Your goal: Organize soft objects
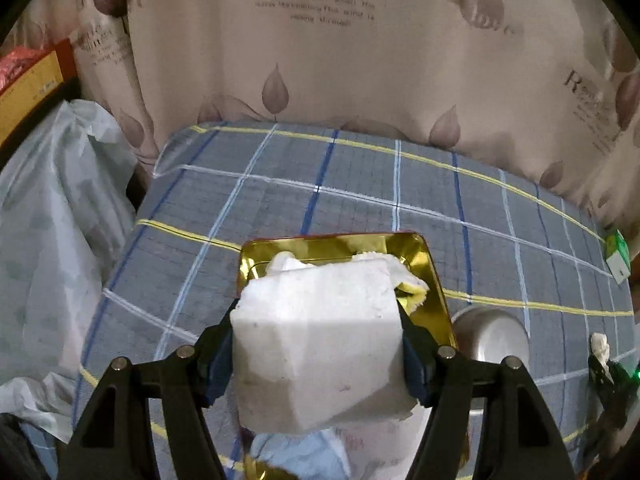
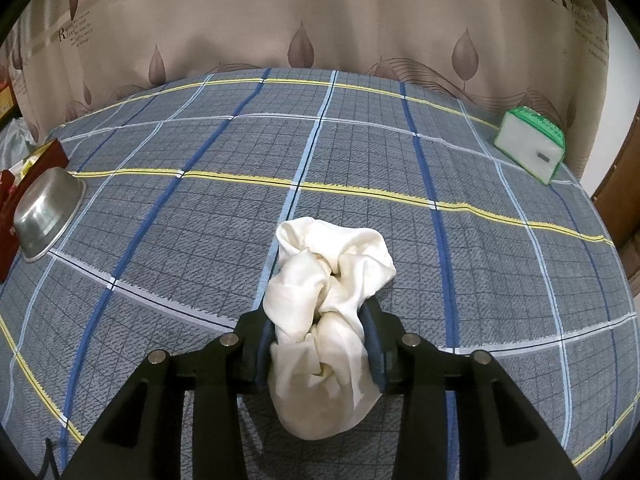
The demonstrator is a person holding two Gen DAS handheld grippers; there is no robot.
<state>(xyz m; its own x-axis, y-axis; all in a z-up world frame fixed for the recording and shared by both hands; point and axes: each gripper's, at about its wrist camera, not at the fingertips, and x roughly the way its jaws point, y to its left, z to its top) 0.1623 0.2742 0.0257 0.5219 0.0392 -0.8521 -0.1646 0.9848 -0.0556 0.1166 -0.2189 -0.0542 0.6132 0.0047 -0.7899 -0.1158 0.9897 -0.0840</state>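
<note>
Plaid bedsheet (image 2: pixel 200 216) over the bed, leaf-print curtain (image 2: pixel 360 20) behind. Left gripper (image 1: pixel 318 344): fingers spread wide, clamped on a white foam block (image 1: pixel 316 340), held above a gold-lined tin tray (image 1: pixel 420 248) just ahead of the fingers. Steel bowl (image 1: pixel 492 336) just right of them. Right gripper (image 2: pixel 320 348): fingers partly closed, pinching a crumpled cream cloth (image 2: pixel 324 320) above the sheet. Green-trimmed pouch (image 2: pixel 530 148) far ahead-right, upturned bowl far left.

bowl (image 1: pixel 494 334) right of tin (image 1: pixel 424 256), on bed (image 1: pixel 360 184)
</note>
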